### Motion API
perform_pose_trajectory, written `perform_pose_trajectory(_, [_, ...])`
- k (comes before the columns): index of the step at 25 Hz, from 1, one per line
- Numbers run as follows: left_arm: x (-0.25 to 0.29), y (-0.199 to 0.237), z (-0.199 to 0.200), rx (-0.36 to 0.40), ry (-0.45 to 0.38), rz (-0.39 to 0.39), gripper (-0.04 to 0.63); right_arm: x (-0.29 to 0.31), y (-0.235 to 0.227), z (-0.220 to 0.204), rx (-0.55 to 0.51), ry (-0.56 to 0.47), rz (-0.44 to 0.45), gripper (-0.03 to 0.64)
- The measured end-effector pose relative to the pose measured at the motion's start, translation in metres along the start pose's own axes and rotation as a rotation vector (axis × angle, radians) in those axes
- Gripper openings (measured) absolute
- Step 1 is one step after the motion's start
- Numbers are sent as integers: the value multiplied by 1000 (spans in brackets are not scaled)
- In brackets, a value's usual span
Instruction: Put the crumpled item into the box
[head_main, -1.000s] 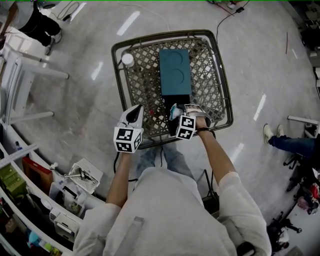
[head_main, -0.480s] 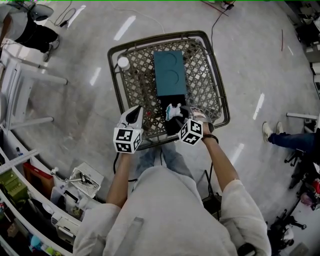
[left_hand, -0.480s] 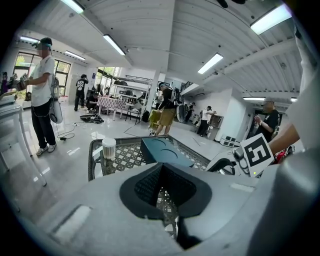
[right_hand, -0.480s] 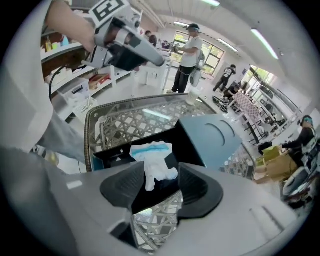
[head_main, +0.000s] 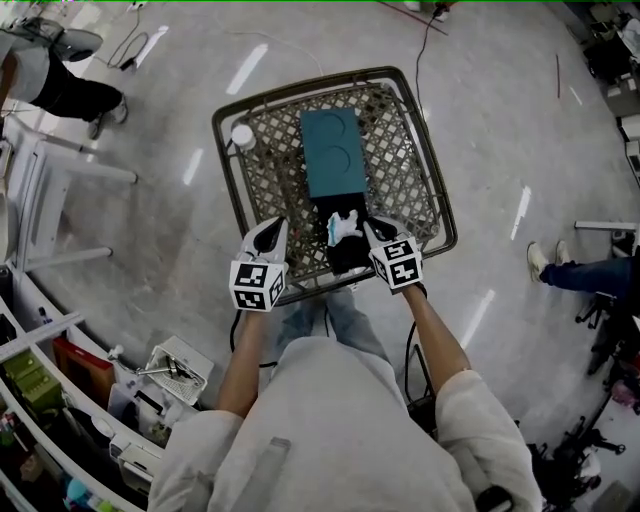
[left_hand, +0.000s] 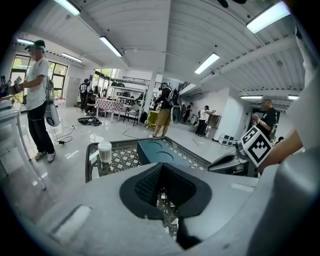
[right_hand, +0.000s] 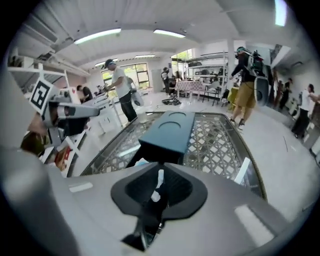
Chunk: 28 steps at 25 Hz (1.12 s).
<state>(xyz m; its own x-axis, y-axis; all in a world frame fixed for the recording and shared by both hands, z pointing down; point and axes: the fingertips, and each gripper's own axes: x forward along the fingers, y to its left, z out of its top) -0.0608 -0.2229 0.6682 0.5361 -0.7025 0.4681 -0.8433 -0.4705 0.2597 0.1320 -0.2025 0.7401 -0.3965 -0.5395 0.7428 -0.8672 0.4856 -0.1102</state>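
Observation:
A teal box (head_main: 333, 152) lies on a metal lattice table (head_main: 225, 160), its dark open end facing me. At that open end sits the crumpled white and teal item (head_main: 345, 227). My right gripper (head_main: 360, 230) is on it, and its jaws are closing. In the right gripper view a white crumpled piece (right_hand: 156, 187) is pinched between the pads of the right gripper (right_hand: 159, 172), with the box (right_hand: 167, 131) just ahead. My left gripper (head_main: 272, 228) hovers over the table's near left part, shut and with nothing in it. The left gripper view shows its jaws (left_hand: 162, 167) over the lattice.
A white cup (head_main: 241, 134) stands at the table's far left corner. A white chair (head_main: 40, 160) and cluttered shelves (head_main: 60, 380) are at the left. People stand around the room. A cable (head_main: 425, 40) runs across the floor beyond the table.
The right gripper's jaws have closed on the crumpled item at the box's open end, and its marker cube has swung to the right. The left gripper has stayed where it was.

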Motion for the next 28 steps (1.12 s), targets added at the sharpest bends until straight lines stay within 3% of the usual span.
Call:
perform_pose_trajectory(2, [0,0,3,5,-7,5,3,-4,-6,5,50,-33,-24,1])
perform_pose_trajectory(9, [0,-5,28,31,-46,3,3,-28,-18,40,125,-189,-63,-1])
perform_pose_trajectory(18, [-6,-10,92,90,-132,6,3,-79,-31,118,3,-368,-152,-2])
perform_pose_trajectory(28, [-16,-18,173,170,-248,5,3,-129,-45,177,-73,-503,-240,-2])
